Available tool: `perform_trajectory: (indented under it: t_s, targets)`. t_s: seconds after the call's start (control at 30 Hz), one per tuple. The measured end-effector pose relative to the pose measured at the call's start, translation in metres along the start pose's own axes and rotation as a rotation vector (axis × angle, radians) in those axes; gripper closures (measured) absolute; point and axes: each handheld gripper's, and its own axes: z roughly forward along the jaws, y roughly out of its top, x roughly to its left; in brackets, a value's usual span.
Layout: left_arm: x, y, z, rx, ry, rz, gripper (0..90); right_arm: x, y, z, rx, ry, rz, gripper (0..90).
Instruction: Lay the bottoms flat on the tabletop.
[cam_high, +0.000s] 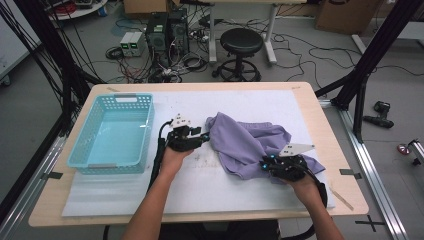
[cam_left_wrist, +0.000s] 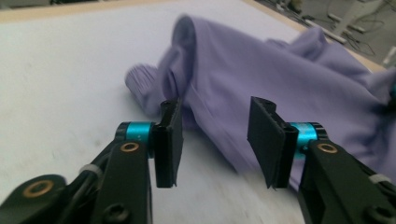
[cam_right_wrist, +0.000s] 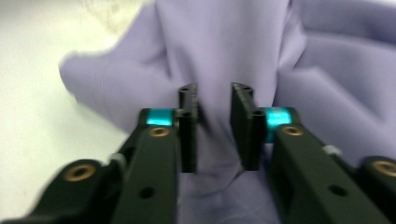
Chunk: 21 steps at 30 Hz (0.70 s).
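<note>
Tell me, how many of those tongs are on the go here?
2: the left tongs at the purple garment's left edge, the right tongs on its near right part.

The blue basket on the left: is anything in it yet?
Empty. The high view shows the basket's bare floor, while the purple garment lies crumpled on the table beside it.

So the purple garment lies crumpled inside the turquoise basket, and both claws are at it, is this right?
Not quite: the purple garment lies crumpled on the white table cover, to the right of the turquoise basket, as the high view shows. Both claws are at it.
</note>
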Motion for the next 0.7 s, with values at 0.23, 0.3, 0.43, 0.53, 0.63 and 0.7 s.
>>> perform_trajectory:
  t_s: [0.23,0.3,0.43,0.53,0.63,0.7]
  targets:
    - [-0.020,-0.015,0.018,0.075,-0.081,-0.003,63.2,-0.001,0.001,-0.013,-0.096,-0.062,0.067,51.3]
    - [-0.028,-0.016,0.027,0.091,-0.113,-0.011,63.2,-0.001,-0.001,-0.016,-0.099,-0.073,0.073,51.3]
    - [-0.037,-0.019,0.043,0.151,-0.104,0.006,63.2,-0.005,-0.005,-0.023,-0.115,-0.087,0.092,51.3]
    - [-0.040,-0.018,0.046,0.198,-0.055,0.027,73.5,-0.009,-0.006,-0.026,-0.130,-0.098,0.109,51.3]
    - [-0.040,-0.018,0.043,0.203,-0.045,0.034,86.8,-0.012,-0.007,-0.027,-0.136,-0.104,0.121,51.4]
    - [-0.039,-0.019,0.036,0.186,-0.035,0.028,87.1,-0.013,-0.007,-0.027,-0.134,-0.107,0.124,51.6]
